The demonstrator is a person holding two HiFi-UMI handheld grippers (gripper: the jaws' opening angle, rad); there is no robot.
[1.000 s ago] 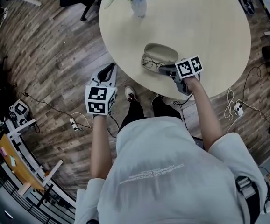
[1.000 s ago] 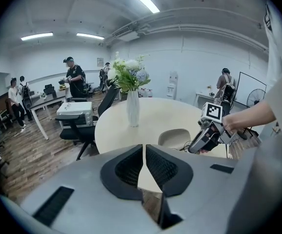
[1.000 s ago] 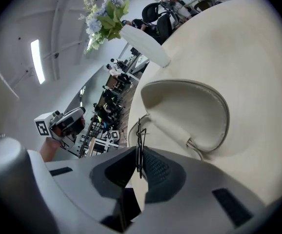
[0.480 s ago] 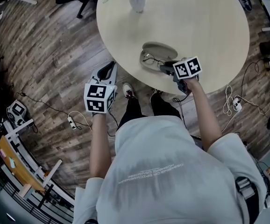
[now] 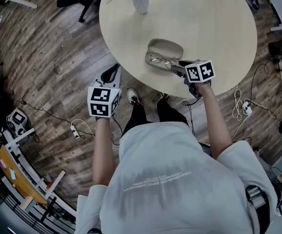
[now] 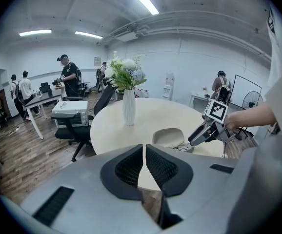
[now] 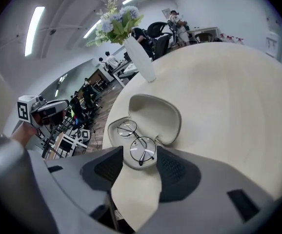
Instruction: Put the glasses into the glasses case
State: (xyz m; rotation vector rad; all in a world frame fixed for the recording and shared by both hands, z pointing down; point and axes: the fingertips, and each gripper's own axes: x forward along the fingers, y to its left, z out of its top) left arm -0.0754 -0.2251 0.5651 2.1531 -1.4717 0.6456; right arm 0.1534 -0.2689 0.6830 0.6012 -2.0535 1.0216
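Since a second ago the right gripper [image 7: 140, 156] has eased back a little toward 5 o'clock, and the glasses [image 7: 136, 141] now lie inside the glasses case [image 7: 156, 112] rather than at its near lip. Nearest the person, the left gripper [image 5: 112, 71] hangs off the counter's [image 5: 207, 26] edge over the wood floor [image 5: 48, 57], at about 8 o'clock from the case. Its fingers [image 6: 126, 167] are pressed almost together with only a thin slit between them and nothing held. The right gripper sits low over the near edge of the counter, with its fingers [image 7: 177, 172] spread wide. The near end of the case and one round lens show in the gap between them, and neither finger is closed on the frame. The glasses are wire-rimmed and rest in the lower shell. The open lid stands up just behind them, toward 1 o'clock in the right gripper view. Farther on, at 11 o'clock from the case in the head view, a white vase of flowers [image 5: 141, 3] stands near the far rim of the counter.
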